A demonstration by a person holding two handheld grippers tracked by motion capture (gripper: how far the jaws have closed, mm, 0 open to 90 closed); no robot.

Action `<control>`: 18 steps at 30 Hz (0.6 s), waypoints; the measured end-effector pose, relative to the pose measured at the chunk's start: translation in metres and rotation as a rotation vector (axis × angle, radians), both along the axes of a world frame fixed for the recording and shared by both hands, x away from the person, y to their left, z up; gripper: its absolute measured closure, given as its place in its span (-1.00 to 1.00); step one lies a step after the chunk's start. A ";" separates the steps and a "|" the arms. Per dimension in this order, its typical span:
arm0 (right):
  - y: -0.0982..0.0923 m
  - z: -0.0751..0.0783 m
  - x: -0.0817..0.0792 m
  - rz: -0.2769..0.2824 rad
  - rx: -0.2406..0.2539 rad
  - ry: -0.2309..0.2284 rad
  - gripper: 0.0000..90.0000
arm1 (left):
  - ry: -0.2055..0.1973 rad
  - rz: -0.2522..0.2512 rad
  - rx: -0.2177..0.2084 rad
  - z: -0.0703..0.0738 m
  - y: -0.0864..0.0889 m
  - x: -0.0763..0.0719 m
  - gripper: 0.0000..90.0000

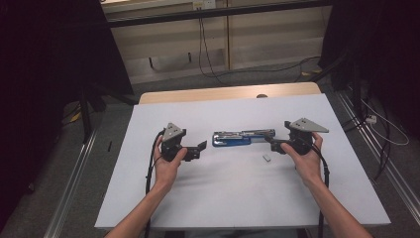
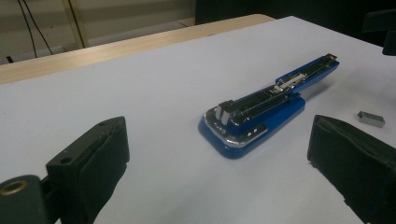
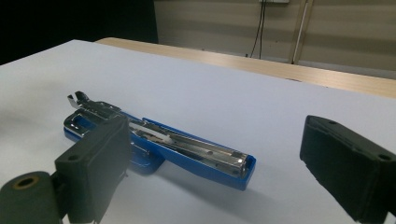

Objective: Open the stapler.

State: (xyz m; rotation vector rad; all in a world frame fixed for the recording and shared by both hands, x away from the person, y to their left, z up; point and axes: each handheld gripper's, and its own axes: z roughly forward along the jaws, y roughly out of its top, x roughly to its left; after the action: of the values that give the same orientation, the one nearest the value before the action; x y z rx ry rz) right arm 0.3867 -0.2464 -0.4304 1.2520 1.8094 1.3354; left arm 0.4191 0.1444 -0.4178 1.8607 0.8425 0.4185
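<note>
A blue stapler [image 1: 242,138] lies swung open flat in the middle of the white table cover [image 1: 228,193], its metal staple channel facing up. My left gripper [image 1: 200,147] sits just left of it, jaws open and pointing at its end, nothing between them. In the left gripper view the stapler [image 2: 261,116] lies ahead of the open left gripper [image 2: 219,140]. My right gripper [image 1: 271,144] stands open at the stapler's right end. In the right gripper view the stapler [image 3: 159,144] lies ahead, partly behind the left jaw of the right gripper [image 3: 217,135]. A small grey staple strip [image 1: 267,158] rests loose nearby.
The staple strip [image 2: 371,118] lies right of the stapler in the left gripper view. A wooden table edge [image 1: 228,92] runs along the far side. Cables [image 1: 208,59] trail over the floor beyond it. Metal rails [image 1: 74,168] flank the table.
</note>
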 end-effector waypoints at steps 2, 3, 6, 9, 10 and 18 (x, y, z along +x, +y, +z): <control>0.001 0.001 -0.004 0.006 -0.009 -0.004 -0.80 | -0.003 0.001 0.006 0.001 0.003 -0.004 -0.87; 0.000 0.001 -0.006 0.004 -0.007 -0.006 -0.80 | -0.003 0.007 -0.002 0.001 0.005 -0.005 -0.87; -0.002 0.002 -0.010 -0.004 0.004 -0.013 -0.80 | -0.004 0.009 -0.010 0.003 0.010 -0.009 -0.87; -0.006 0.002 -0.016 -0.011 0.013 -0.017 -0.81 | -0.003 0.017 -0.017 0.005 0.016 -0.013 -0.87; -0.007 0.002 -0.017 -0.014 0.012 -0.019 -0.81 | -0.003 0.020 -0.010 0.005 0.018 -0.014 -0.87; -0.013 0.002 -0.032 -0.019 0.005 -0.027 -0.81 | -0.021 0.054 -0.028 0.008 0.031 -0.022 -0.87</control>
State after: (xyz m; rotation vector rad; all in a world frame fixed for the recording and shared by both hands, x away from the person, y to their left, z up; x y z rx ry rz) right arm 0.3548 -0.2592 -0.4288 1.2449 1.7726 1.3412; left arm 0.3976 0.1756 -0.4100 1.8077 0.8823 0.4566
